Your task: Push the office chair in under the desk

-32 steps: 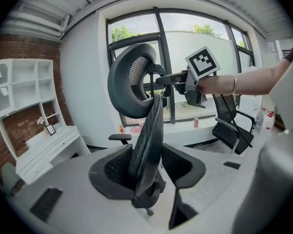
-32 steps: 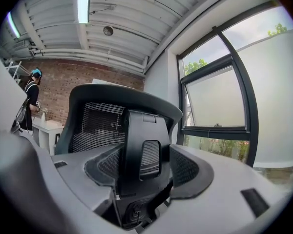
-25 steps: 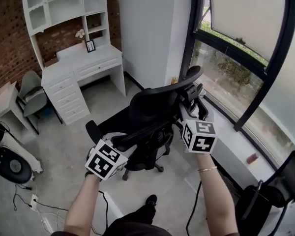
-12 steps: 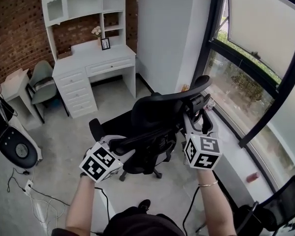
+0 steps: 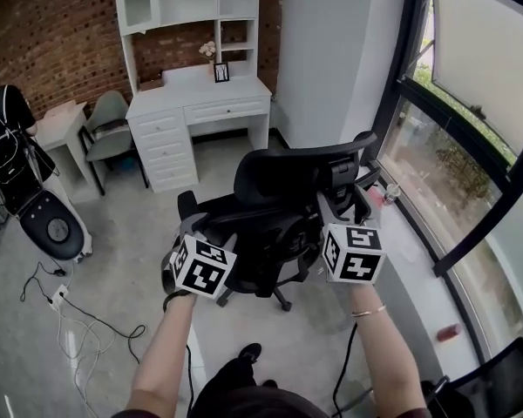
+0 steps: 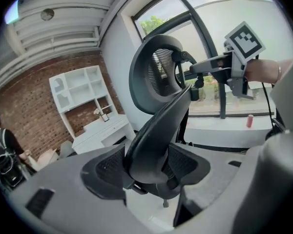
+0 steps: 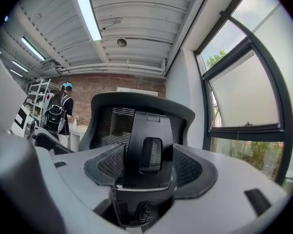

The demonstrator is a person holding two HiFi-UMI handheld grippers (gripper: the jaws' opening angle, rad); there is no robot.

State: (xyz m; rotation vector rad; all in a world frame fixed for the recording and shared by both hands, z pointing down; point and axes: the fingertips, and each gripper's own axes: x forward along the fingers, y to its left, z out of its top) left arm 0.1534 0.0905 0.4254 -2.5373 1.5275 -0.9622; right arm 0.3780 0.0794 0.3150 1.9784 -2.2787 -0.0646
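Observation:
The black office chair [image 5: 275,207] stands on the floor in the middle of the room, its seat turned toward the white desk [image 5: 200,103] by the brick wall. My left gripper [image 5: 195,231] is at the backrest's left edge. In the left gripper view that edge [image 6: 156,135] runs between the pads [image 6: 105,172] of my left gripper [image 6: 146,167] while the jaws are opening. My right gripper [image 5: 338,200] is shut on the headrest support behind the backrest; in the right gripper view this black support [image 7: 147,145] fills the gap in the right gripper [image 7: 147,168].
A person with a backpack [image 5: 4,142] stands at the far left by a small table [image 5: 61,124] and a green chair [image 5: 109,133]. Cables [image 5: 78,320] lie on the floor. A window sill [image 5: 418,259] with a red can [image 5: 447,331] runs on the right.
The chair and both grippers have come nearer the desk, and the view has swung left. My left gripper has shifted right along the backrest. A person has come into view at the left.

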